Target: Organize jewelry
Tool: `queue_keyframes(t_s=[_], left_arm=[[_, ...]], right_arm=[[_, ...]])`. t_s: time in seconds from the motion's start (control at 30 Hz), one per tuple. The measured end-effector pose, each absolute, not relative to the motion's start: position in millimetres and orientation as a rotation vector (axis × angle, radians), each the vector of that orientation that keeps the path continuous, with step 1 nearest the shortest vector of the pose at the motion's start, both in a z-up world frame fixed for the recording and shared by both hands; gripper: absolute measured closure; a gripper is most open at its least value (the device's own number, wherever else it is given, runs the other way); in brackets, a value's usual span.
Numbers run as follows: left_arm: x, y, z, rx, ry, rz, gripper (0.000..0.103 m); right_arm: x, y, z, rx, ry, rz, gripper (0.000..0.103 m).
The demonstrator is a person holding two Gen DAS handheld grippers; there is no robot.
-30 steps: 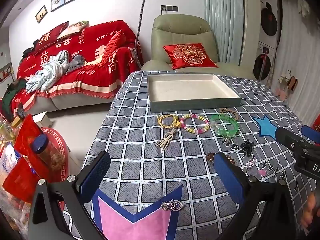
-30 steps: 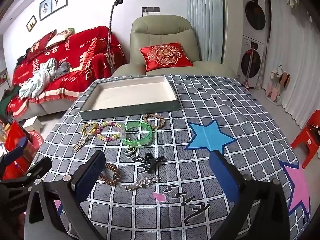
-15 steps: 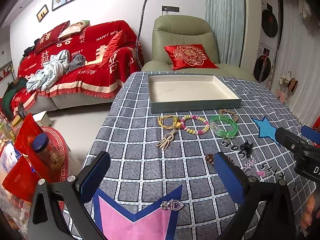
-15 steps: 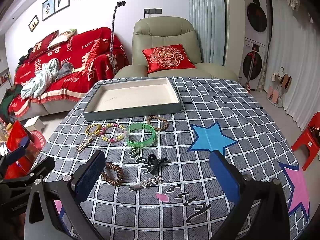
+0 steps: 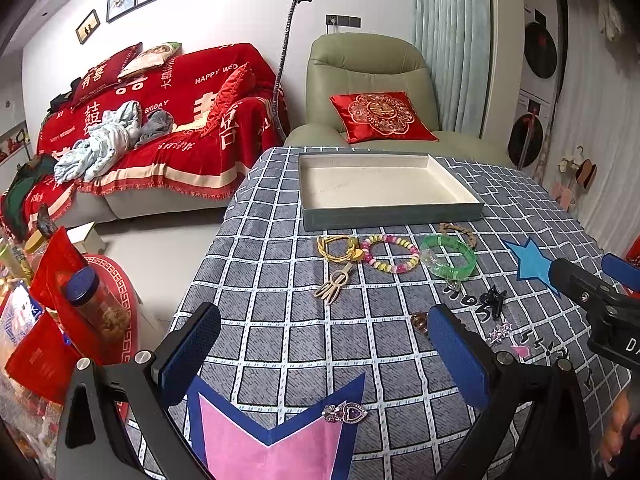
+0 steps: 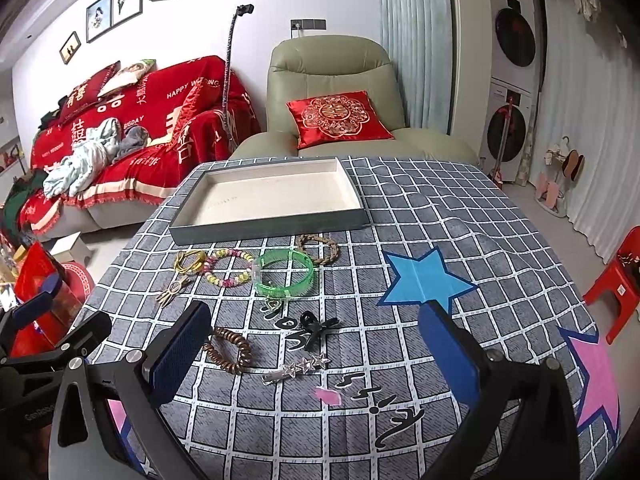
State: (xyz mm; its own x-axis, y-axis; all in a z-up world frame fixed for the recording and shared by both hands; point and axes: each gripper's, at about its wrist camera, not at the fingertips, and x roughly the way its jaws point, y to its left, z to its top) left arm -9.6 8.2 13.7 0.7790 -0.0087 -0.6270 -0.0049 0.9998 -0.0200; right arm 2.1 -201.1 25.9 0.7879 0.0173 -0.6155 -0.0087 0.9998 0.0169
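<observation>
An empty grey tray (image 5: pixel 392 213) (image 6: pixel 276 226) with a cream inside lies at the far side of the checked tablecloth. In front of it lie a yellow hair tie (image 5: pixel 338 247), a pastel bead bracelet (image 5: pixel 390 253), a green bangle (image 6: pixel 284 273), a braided bracelet (image 6: pixel 319 248), a beige clip (image 5: pixel 334 288), a black bow clip (image 6: pixel 318 329), a brown coil tie (image 6: pixel 228 350), a star hairpin (image 6: pixel 298 368) and a purple heart brooch (image 5: pixel 346 414). My left gripper (image 5: pixel 324 354) and right gripper (image 6: pixel 312 354) are both open and empty, above the near part of the table.
The table's left edge drops to the floor, where jars and red packets (image 5: pixel 60 320) stand. A red-covered sofa (image 5: pixel 160 128) and a green armchair (image 6: pixel 336 100) stand behind the table. A red stool (image 6: pixel 616 280) is at the right.
Both grippers have drifted slightly; the scene shifts a little in each view. Nothing on the table has moved, and both grippers stay open.
</observation>
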Motion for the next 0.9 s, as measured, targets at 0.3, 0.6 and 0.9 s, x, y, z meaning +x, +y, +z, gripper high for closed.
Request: queue_keyframes(t_s=[0.3,0.6,0.9], left_arm=[[-10.1,10.0,15.6,-0.030,0.671,0.005,0.000],[-10.8,12.0,15.9,-0.039,0.666,0.011,0.000],[-10.2,12.2,16.3,-0.039,0.665,0.012,0.000]], right_arm=[[1.5,-200.5,25.6,0.013,0.662,0.014,0.000],[1.1,-199.0,25.6,0.013,0.662,0.014,0.000],[1.2,-199.2,25.3,0.013,0.662,0.014,0.000]])
